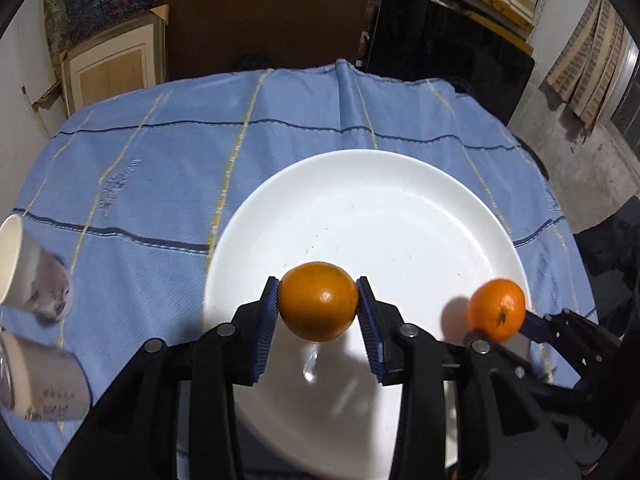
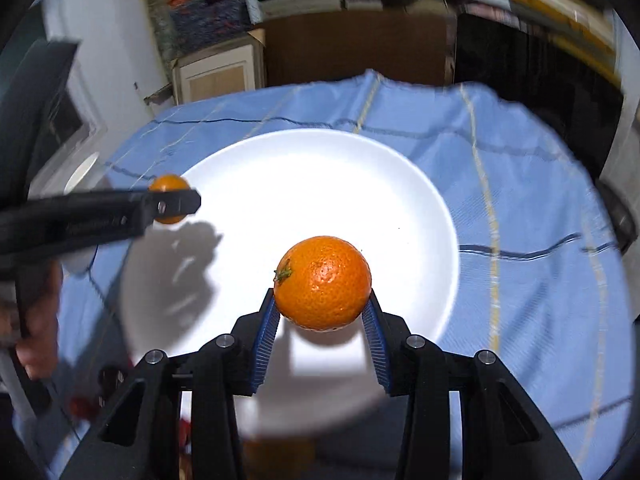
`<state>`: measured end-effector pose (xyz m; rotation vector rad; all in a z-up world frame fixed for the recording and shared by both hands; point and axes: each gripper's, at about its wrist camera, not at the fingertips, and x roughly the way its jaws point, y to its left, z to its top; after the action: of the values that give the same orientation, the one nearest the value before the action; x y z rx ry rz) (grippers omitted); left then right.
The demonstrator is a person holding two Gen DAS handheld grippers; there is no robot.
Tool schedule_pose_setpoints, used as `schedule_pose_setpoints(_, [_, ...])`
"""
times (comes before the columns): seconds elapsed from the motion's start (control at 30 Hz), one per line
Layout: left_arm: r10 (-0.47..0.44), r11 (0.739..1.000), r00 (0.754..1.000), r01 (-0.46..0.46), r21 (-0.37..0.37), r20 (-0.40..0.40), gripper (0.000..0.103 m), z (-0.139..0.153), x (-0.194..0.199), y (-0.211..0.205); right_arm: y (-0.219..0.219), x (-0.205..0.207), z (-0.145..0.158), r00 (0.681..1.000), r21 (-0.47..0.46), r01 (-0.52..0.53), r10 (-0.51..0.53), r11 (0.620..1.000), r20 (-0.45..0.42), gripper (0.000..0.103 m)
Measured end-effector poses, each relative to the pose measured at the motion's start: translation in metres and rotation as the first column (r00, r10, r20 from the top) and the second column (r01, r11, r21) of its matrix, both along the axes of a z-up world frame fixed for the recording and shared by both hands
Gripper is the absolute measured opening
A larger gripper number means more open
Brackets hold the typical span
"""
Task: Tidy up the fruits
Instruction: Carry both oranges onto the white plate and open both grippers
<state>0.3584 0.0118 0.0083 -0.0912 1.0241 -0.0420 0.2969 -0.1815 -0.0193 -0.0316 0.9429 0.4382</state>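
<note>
Round tabletop (image 1: pixel 120 184) under a blue checked cloth, cardboard boxes (image 1: pixel 108 68) and shelves behind. White plate (image 1: pixel 400 208) near the front edge. 2 cups (image 1: pixel 36 276) at the cloth's left edge. Left hand-held gripper (image 1: pixel 318 308) pinches an orange (image 1: pixel 318 300) above the plate; right hand-held gripper (image 2: pixel 322 304) pinches another orange (image 2: pixel 323 282) over it.

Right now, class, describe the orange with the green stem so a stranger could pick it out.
Find the white plate on the blue cloth. Above it, the right claw grips this orange. Unlike the other orange in the left claw, it shows a green stem.
</note>
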Motion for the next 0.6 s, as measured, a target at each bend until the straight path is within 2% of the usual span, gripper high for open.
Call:
schedule_pose_setpoints(0.03, [0.005,1.0,1.0,-0.005,0.006,-0.004,0.04,-0.002,0.002,0.0,0.0,0.006,-0.002,1.0,0.007,0.011,-0.011,1.0,-0.001,0.046])
schedule_pose_setpoints(0.07, [0.012,1.0,1.0,-0.012,0.008,0.004,0.057,-0.001,0.004,0.0,-0.001,0.009,-0.001,1.0,0.002,0.023,-0.023,1.0,0.02,0.052])
schedule_pose_setpoints(0.1, [0.022,1.0,0.999,-0.022,0.004,0.034,0.066,0.003,0.002,0.001,-0.001,0.008,0.002,0.999,-0.001,0.024,-0.024,1.0,0.045,0.062])
schedule_pose_setpoints(0.13, [0.039,0.999,0.997,-0.04,0.011,0.074,0.079,0.009,-0.003,0.002,-0.001,0.004,0.007,0.997,-0.004,0.029,-0.029,1.0,0.076,0.065])
schedule_pose_setpoints(0.23, [0.037,0.998,0.989,-0.043,0.04,0.146,0.082,0.027,-0.017,0.002,-0.007,-0.012,0.023,0.99,0.006,0.038,-0.039,0.999,0.134,0.066])
schedule_pose_setpoints(0.3, [0.026,0.998,0.988,-0.035,0.059,0.153,0.085,0.039,-0.038,0.002,-0.014,-0.028,0.031,0.989,0.011,0.044,-0.045,0.999,0.142,0.066])
schedule_pose_setpoints(0.33, [0.022,0.998,0.988,-0.032,0.063,0.154,0.089,0.042,-0.05,0.003,-0.018,-0.036,0.034,0.989,0.019,0.038,-0.04,0.999,0.139,0.067])
schedule_pose_setpoints(0.43, [-0.025,0.996,0.982,0.009,0.087,0.187,0.095,0.053,-0.094,0.006,-0.028,-0.074,0.042,0.989,0.033,0.022,-0.027,0.999,0.143,0.075])
schedule_pose_setpoints(0.53, [-0.027,0.989,0.968,-0.011,0.148,0.248,0.098,0.055,-0.147,0.012,-0.04,-0.117,0.048,0.985,0.071,0.024,-0.035,0.997,0.167,0.076])
schedule_pose_setpoints(0.6, [-0.005,0.989,0.967,-0.032,0.143,0.256,0.098,0.051,-0.174,0.019,-0.046,-0.144,0.048,0.986,0.091,0.018,-0.033,0.996,0.165,0.076])
